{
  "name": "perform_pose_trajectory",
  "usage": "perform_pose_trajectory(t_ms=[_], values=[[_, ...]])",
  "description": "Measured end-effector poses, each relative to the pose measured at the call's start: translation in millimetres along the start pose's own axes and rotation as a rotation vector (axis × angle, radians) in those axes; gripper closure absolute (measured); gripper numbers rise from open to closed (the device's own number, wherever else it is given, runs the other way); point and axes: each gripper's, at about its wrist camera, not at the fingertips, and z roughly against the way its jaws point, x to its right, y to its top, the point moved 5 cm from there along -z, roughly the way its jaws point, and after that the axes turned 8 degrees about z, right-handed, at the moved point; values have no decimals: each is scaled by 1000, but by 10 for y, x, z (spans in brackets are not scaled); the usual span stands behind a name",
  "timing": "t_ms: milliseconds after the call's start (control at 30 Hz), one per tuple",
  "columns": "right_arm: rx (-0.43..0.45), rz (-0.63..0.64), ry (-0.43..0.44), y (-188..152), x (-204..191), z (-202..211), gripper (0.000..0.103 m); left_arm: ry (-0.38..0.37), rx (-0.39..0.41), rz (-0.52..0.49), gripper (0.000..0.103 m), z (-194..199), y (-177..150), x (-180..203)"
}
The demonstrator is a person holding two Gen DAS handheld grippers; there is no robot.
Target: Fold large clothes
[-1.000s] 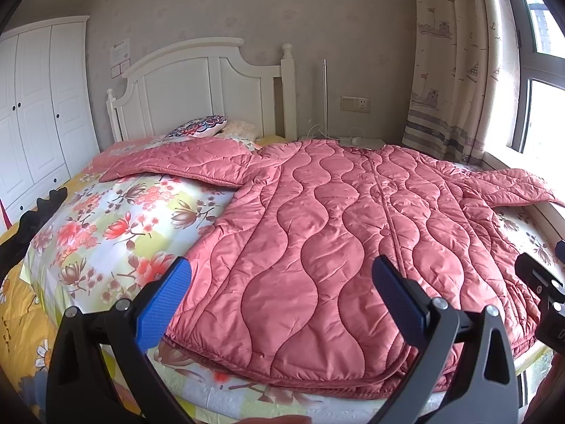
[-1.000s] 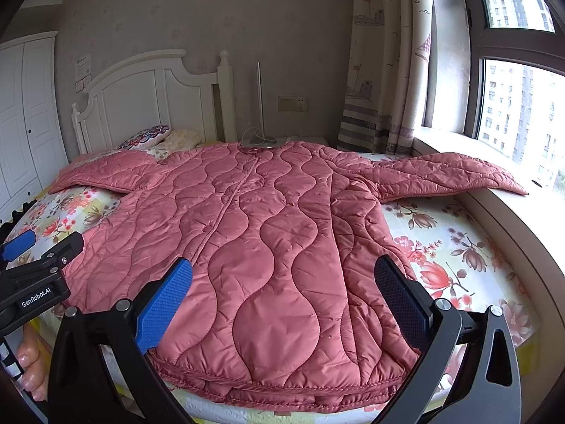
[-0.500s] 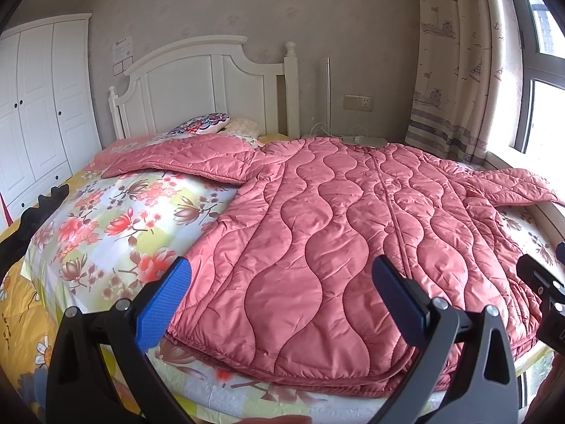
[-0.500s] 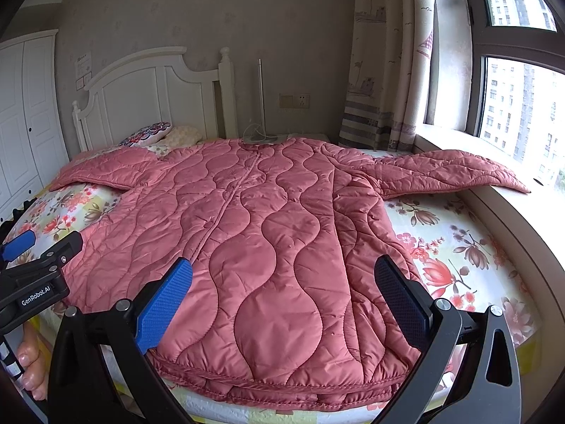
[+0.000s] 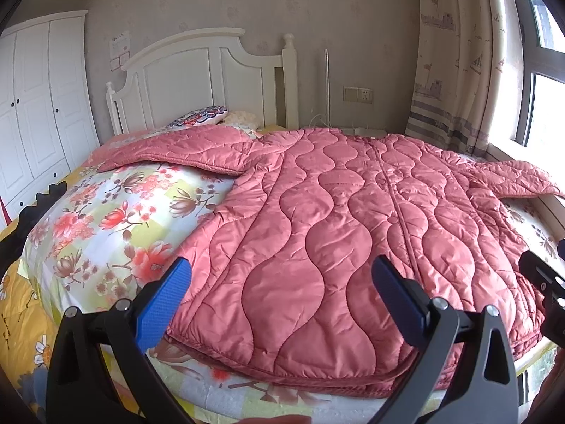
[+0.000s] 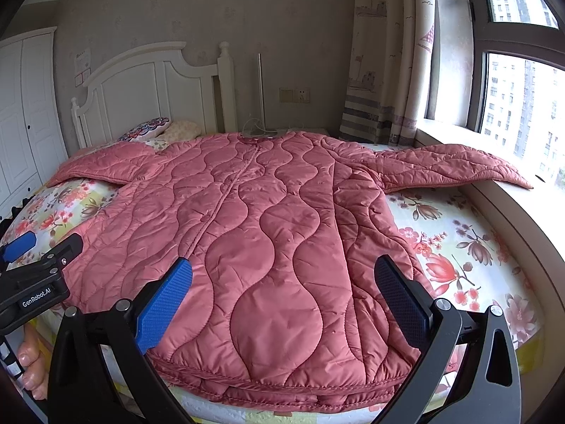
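Observation:
A large pink quilted jacket [image 5: 339, 219] lies spread flat on the bed, front up, both sleeves stretched out sideways; it also shows in the right wrist view [image 6: 268, 233]. Its hem lies at the near edge of the bed. My left gripper [image 5: 282, 293] is open and empty, held just above the hem's left part. My right gripper [image 6: 282, 293] is open and empty, above the hem's right part. The left gripper [image 6: 35, 247] shows at the left edge of the right wrist view.
The bed has a floral sheet [image 5: 116, 219] and a white headboard [image 5: 197, 81] with pillows [image 5: 201, 120]. A white wardrobe [image 5: 35, 106] stands at the left. A window sill [image 6: 522, 205] and a curtain [image 6: 388, 70] are at the right; the right sleeve [image 6: 448, 166] reaches the sill.
Both views have shifted slightly closer to the jacket. The jacket has not moved and both grippers stay open.

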Motion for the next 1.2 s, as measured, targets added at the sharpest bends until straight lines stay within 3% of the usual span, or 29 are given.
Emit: perform_pose_trajectory(t_ms=[233,367,467,633,800,1000,1033,1100,1133,1167,1200], values=[[-77,-30,2,-39,138,-347,4,2,-84,-14,2,-415,-2,79],[-126,-82,-9,-2,408,-616,4,9,-136,-65,2,-760,198,199],[-163,-192,-60,24,857,-816,4,1,-167,-121,2,-1159,479,331],[-193,-481,-110,84,1815,-1089,4,-6,-254,-193,2,-2033,854,463],[-174,-673,-180,164,2613,-1386,4,63,-308,-184,2,-2658,835,324],[-200,-737,-273,290,3282,-1924,4,-57,-361,-41,2,-2829,766,131],[-195,-759,-282,292,3375,-2018,8,-61,-362,-37,2,-2840,766,117],[-184,-778,-303,319,3453,-2090,32,-55,-359,-45,2,-2832,748,130],[-169,-780,-310,363,3482,-2122,52,-56,-360,-45,2,-2842,752,127],[-154,-777,-313,406,3518,-2145,64,-59,-361,-42,2,-2851,754,122],[-126,-763,-337,486,3526,-2126,69,-60,-363,-41,2,-2821,748,154]])
